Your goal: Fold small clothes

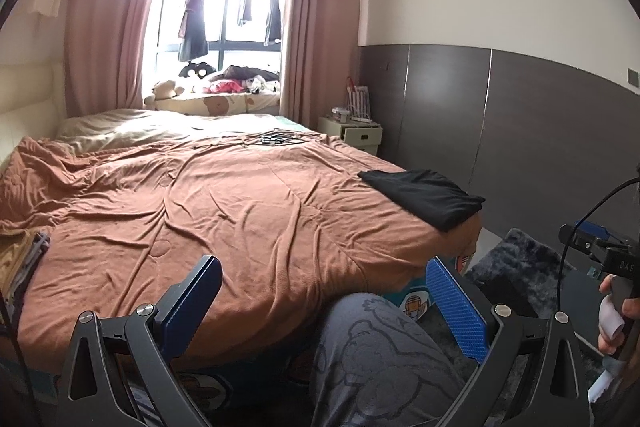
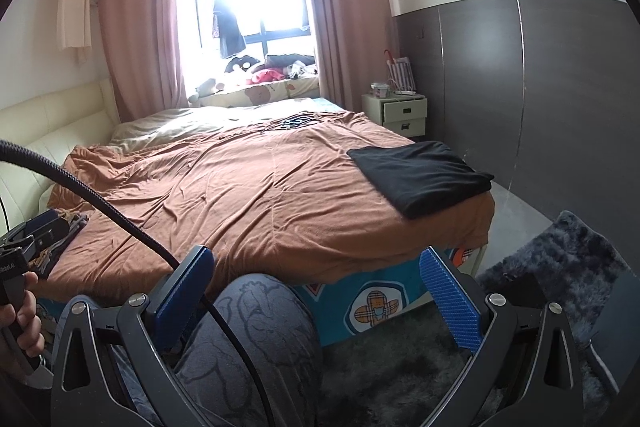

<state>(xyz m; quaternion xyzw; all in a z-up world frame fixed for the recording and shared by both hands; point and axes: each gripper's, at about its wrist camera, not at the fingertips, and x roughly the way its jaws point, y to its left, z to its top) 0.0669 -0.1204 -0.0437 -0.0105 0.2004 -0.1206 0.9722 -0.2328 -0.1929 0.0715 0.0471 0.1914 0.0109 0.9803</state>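
Clothes pile (image 1: 18,259) clearer in L view

Bed (image 2: 256,187): directly before your knee (image 2: 256,327).
Folded garment (image 2: 420,179): on the bed's near right corner.
Clothes pile (image 1: 20,259): on the bed's near left edge.
Nightstand (image 2: 400,111): behind the bed, to your right.
Rug (image 2: 560,267): on the floor right of the bed.

Wrinkled matt rust cloth bedspread (image 2: 256,195), smooth matt black folded garment (image 2: 420,179), shaggy grey rug (image 2: 568,267), ribbed blue gripper pads (image 2: 452,303)
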